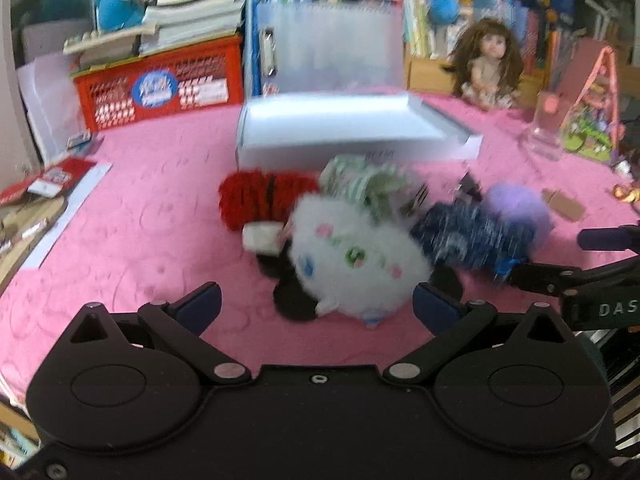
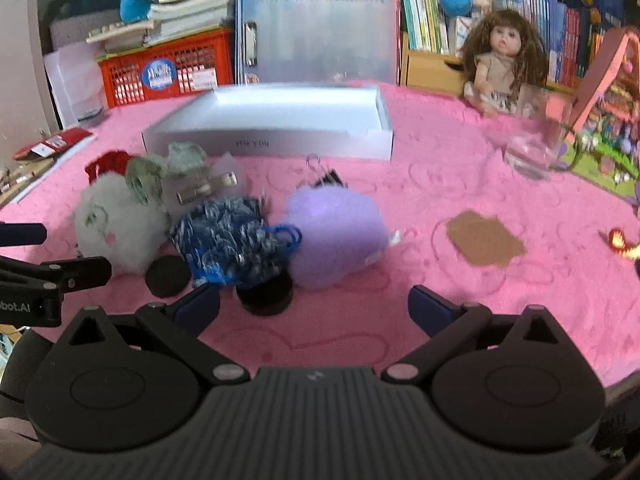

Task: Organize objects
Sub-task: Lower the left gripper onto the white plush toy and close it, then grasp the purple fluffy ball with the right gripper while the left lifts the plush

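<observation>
Sorting not yet begun: the white box (image 2: 272, 136) sits empty on the pink blanket (image 2: 440, 184).

In front of it, nothing is packed: the white plush (image 1: 352, 264), purple plush (image 2: 332, 236), blue-and-white yarn bundle (image 2: 228, 236), red yarn (image 1: 260, 196) and binder clip (image 2: 326, 178) lie heaped together. Left gripper (image 1: 316, 308) and right gripper (image 2: 314, 306) both hang spread and hold nothing.

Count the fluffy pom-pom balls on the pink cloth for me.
2. The white pom-pom lies left in the pile; the purple pom-pom lies right of the blue yarn. Others may be hidden underneath.
</observation>
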Available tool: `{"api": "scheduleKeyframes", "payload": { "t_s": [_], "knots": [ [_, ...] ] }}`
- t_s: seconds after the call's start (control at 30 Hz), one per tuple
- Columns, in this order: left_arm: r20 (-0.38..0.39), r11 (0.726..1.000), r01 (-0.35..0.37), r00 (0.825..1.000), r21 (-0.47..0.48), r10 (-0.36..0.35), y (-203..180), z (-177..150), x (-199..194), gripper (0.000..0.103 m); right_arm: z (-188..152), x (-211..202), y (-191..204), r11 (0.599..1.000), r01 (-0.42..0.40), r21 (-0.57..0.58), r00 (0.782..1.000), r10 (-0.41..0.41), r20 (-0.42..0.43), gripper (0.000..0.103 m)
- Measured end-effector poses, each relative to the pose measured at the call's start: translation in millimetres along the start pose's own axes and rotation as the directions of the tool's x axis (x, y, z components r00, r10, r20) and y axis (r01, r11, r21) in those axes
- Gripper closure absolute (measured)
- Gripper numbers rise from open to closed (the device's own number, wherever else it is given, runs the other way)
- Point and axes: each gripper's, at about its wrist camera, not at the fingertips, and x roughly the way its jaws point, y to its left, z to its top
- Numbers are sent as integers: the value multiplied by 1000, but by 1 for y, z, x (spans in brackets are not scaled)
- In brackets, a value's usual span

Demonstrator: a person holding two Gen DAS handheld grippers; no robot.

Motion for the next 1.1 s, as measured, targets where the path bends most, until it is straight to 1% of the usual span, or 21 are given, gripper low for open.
{"api": "scheduleKeyframes", "payload": {
  "t_s": [0.07,0.1,0.2,0.27,0.3,0.47,0.63,0.8,0.97,1.1],
  "knots": [
    [16,1000,23,1000,3,-23,-1,4,-3,12,6,-2,-1,1000,4,2,1000,-4,19,0],
    [17,999,32,999,3,-32,-2,5,-4,13,8,-3,-1,1000,0,1,1000,0,26,0],
    [11,998,58,998,14,-58,-4,5,-1,20,13,-6,0,1000,-24,-5,998,24,50,3],
    [1,998,68,998,18,-68,-4,5,1,29,14,-5,1,999,-31,-10,998,32,60,5],
    [-5,997,73,997,15,-73,-3,5,3,30,16,-3,1,1000,-27,-13,998,27,61,6],
    [-7,996,92,996,-16,-92,1,11,11,33,24,7,-6,999,25,21,998,-26,58,13],
    [-12,995,103,995,-14,-103,-1,14,20,31,27,21,-14,997,63,53,997,-65,30,20],
    [-14,994,111,994,-9,-111,-6,15,29,30,26,32,-12,998,43,44,999,-43,7,22],
    [-2,994,110,994,-14,-110,-9,13,32,33,24,39,-8,999,16,44,1000,-16,-5,26],
    [13,993,113,994,-45,-113,-7,13,32,37,25,41,-6,999,-6,43,1000,6,-1,39]
  ]
}}
